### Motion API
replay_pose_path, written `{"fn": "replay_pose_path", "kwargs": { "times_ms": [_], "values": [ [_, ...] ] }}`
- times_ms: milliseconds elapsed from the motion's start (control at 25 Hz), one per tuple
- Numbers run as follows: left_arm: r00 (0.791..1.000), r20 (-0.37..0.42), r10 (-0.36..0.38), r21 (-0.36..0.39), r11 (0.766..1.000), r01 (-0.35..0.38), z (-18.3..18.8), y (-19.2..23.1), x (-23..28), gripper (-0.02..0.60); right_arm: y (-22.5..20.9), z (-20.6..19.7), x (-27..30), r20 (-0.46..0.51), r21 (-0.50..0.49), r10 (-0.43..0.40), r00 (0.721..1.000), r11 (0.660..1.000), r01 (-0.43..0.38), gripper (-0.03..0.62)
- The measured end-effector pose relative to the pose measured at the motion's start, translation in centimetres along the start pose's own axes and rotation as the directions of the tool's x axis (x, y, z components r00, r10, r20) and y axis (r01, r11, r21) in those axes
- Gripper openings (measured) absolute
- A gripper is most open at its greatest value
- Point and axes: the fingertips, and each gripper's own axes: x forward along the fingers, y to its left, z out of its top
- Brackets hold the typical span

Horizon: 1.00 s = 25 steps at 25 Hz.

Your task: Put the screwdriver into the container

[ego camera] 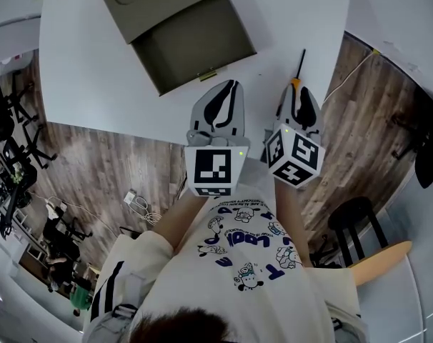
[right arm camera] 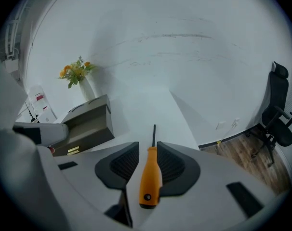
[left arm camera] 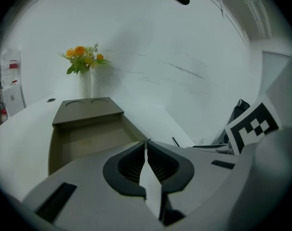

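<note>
- Right gripper [right arm camera: 148,145] on my feed: jaws spread, pressing on nothing. The screwdriver [right arm camera: 150,177] lies on the table [right arm camera: 151,105] between them, orange handle nearest me, thin black shaft pointing to 12 o'clock.
- How do you reckon it handles?
- Light and rigid, I'd judge. The smooth plastic handle could slip or roll, so I'd clamp across its thick middle, never the shaft. My left gripper [left arm camera: 147,148] has its jaws together, with nothing in them.
- And the container [right arm camera: 86,124]?
- Farther off, at 10 o'clock from my right jaws. It's open and looks empty, well apart from the screwdriver.
</note>
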Motion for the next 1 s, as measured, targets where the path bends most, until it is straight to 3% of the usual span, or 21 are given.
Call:
{"fn": "replay_pose_path", "kwargs": {
  "times_ms": [600, 1000],
  "values": [
    [0.999, -0.028, 0.038, -0.03, 0.999, -0.039, -1.3, 0.6, 0.5, 0.029, -0.5, -2.4, 2.1, -0.157, 0.008, -0.029, 0.987, 0.999, 0.031, 0.128],
    [0.998, -0.033, 0.062, -0.048, 0.997, -0.063, -1.7, 1.2, 0.2, 0.029, -0.7, -2.4, 2.2, -0.193, 0.004, -0.029, 0.981, 1.0, 0.031, 0.114]
  ]
}}
